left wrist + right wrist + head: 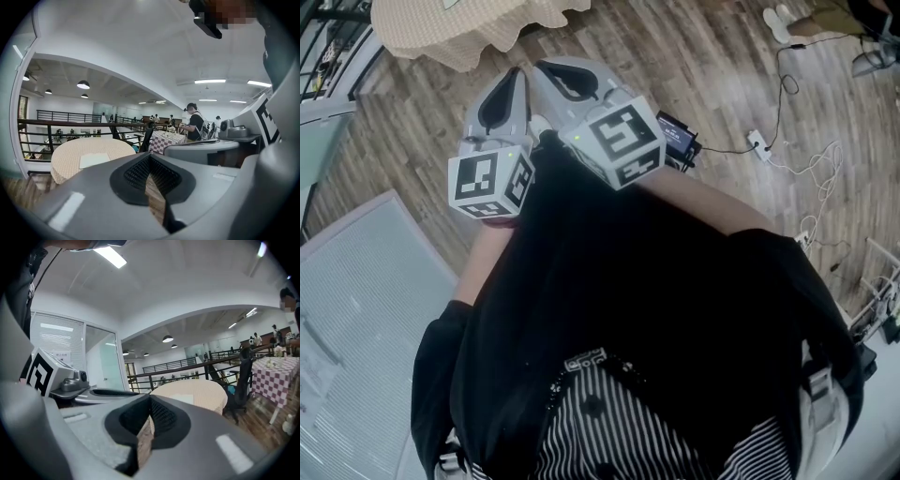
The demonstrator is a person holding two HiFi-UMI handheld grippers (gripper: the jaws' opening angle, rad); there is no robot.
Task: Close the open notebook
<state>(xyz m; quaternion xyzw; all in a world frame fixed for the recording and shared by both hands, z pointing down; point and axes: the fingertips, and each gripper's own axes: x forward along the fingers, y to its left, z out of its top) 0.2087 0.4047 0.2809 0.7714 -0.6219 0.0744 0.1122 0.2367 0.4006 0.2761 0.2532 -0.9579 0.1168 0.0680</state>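
Jaws of left gripper [150, 159] and right gripper [150, 398] pressed together, empty, side by side. Well ahead: round cloth-covered worktop [61, 161] carrying pale flat item, likely notebook [93, 160]. Closing not started; approach remains.

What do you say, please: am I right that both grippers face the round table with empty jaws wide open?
Not quite: both gripper views show the jaws shut. The left gripper and right gripper do face the table, empty.
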